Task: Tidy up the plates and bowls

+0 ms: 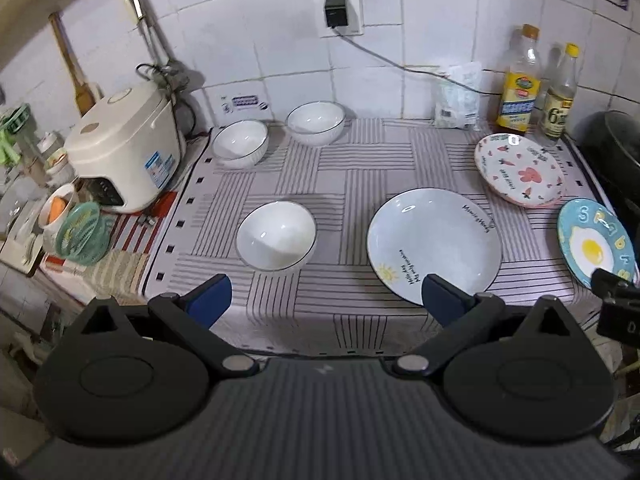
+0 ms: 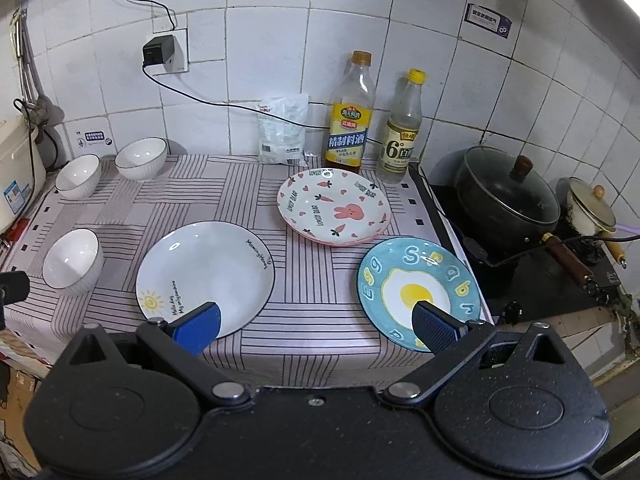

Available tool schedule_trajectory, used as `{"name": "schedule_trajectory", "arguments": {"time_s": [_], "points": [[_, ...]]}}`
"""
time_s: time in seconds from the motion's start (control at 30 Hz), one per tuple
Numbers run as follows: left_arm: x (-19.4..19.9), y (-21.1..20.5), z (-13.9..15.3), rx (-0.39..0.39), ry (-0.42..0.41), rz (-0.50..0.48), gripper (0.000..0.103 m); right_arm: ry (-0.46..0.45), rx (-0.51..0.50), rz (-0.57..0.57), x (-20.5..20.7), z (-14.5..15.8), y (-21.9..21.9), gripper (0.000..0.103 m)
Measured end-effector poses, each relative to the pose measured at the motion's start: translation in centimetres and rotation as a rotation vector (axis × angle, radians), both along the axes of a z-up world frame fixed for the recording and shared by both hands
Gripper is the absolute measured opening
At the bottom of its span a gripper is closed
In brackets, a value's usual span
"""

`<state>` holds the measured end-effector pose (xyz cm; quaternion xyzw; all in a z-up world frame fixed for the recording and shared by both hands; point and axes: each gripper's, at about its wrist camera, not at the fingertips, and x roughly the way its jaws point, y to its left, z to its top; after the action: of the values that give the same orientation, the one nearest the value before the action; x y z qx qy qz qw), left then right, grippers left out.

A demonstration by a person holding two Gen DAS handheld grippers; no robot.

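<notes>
- On the striped cloth (image 1: 360, 168) we see three plates: a white plate with a sun drawing (image 2: 205, 276) near the front edge, a pink rabbit plate (image 2: 334, 210) farther back, and a blue fried-egg plate (image 2: 418, 286) at the front right corner.
- The rabbit plate seems to rest on a second pink plate; the egg plate lies just beside it, and we cannot tell whether they touch.
- Three white bowls stand apart: one bowl (image 1: 276, 234) left of the sun plate, two bowls (image 1: 240, 142) (image 1: 316, 122) near the tiled wall.
- Our left gripper (image 1: 326, 298) hovers spread wide, empty, above the front edge.
- Our right gripper (image 2: 316, 322) is likewise spread, holding nothing.
- Behind stand two bottles (image 2: 350, 120) (image 2: 402, 132) and a white bag (image 2: 282, 130); a rice cooker (image 1: 124, 148) sits left, a lidded black pot (image 2: 508, 196) right.
</notes>
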<state>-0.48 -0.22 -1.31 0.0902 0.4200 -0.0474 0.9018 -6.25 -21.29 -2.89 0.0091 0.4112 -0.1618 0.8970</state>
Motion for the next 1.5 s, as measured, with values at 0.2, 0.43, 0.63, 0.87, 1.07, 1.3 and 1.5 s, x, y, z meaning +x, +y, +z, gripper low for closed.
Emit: {"name": "schedule_trajectory", "arguments": {"time_s": [0.2,0.43,0.63,0.87,1.07,1.3,1.5], "points": [[-0.3,-0.3,-0.2,-0.018,0.024,-0.001,0.103,0.014,-0.006,-0.011,-0.2,-0.2,-0.3,0.103],[-0.5,-0.8,-0.1,-0.019,0.024,-0.018,0.103,0.024,-0.005,-0.025,-0.3,-0.6,-0.7,0.103],[-0.4,-0.8,-0.1,-0.016,0.024,-0.016,0.103,0.026,-0.011,-0.025,-0.3,-0.7,-0.8,0.103],[-0.3,-0.7,-0.3,-0.019,0.036,-0.016,0.103,0.016,-0.023,-0.026,-0.5,-0.5,-0.8,0.103],[0.1,-0.8,-0.7,-0.011,0.062,-0.028,0.103,-0.005,-0.021,-0.019,-0.9,-0.6,-0.7,0.103],[0.8,-1.0,-1.8,-0.003,0.083,-0.032,0.103,-0.053,-0.021,-0.014,-0.9,-0.8,-0.8,0.103],[1.8,-0.8,-4.1,-0.062,0.065,-0.045,0.103,-0.186,-0.066,0.034,-1.0,-3.1,-0.5,0.103]]}}
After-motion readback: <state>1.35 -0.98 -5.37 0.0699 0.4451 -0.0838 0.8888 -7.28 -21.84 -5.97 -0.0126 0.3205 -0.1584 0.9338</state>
